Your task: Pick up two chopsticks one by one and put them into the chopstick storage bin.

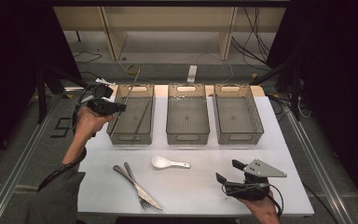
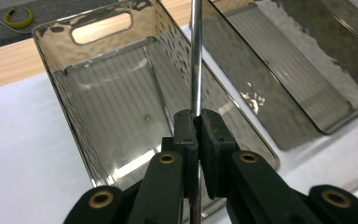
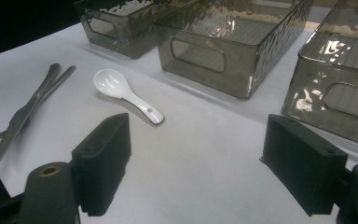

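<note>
You held rod [image 2: 195, 56] over left bin [image 1: 131, 135], 10 o'clock on table. Best lowered flat along bin, released low, clear of rim. Left gripper [image 2: 198, 122] clamped shut on rod. Right gripper [image 3: 196, 163] gaped wide, empty, resting at 5 o'clock.

Thin metal rod [image 2: 195, 56], upright over bin [image 2: 121, 116]

The high view looks forward and down over the table [image 1: 191, 186]. Both gripper views sit low and close, sharing the smoky bins [image 3: 223, 42].
</note>
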The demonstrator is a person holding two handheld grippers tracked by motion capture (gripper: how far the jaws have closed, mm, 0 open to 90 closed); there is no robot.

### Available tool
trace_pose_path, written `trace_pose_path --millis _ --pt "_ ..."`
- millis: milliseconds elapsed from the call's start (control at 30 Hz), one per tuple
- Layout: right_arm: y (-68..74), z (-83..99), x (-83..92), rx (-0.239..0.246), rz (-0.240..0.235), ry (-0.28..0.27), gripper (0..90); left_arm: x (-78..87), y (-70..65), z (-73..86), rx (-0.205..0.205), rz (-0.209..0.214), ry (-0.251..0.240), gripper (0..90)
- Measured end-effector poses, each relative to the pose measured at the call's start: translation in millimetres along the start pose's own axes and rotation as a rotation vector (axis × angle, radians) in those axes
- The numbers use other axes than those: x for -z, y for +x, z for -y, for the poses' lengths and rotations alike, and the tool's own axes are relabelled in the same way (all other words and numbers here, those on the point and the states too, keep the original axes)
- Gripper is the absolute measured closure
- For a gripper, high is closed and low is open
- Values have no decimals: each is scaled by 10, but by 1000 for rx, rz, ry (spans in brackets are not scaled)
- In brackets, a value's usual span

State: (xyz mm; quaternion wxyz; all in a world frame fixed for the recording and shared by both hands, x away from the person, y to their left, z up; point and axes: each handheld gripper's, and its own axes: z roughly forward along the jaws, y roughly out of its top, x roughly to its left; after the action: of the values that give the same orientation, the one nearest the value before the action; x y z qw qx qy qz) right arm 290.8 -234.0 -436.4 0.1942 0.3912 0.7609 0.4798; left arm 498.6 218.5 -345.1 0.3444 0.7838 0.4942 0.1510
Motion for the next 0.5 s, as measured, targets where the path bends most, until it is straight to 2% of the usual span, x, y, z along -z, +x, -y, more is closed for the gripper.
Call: trace_pose_path --millis 167,267,500 --pt "-5 0 -1 -1 0 -1 242 -70 77 -59 26 -12 -16 849" --pt "-3 1 -3 -1 -2 1 242 -128 106 -86 12 -18 -22 849" --pt "-4 3 -5 -1 -3 3 242 -220 127 -165 21 -34 -29 849"
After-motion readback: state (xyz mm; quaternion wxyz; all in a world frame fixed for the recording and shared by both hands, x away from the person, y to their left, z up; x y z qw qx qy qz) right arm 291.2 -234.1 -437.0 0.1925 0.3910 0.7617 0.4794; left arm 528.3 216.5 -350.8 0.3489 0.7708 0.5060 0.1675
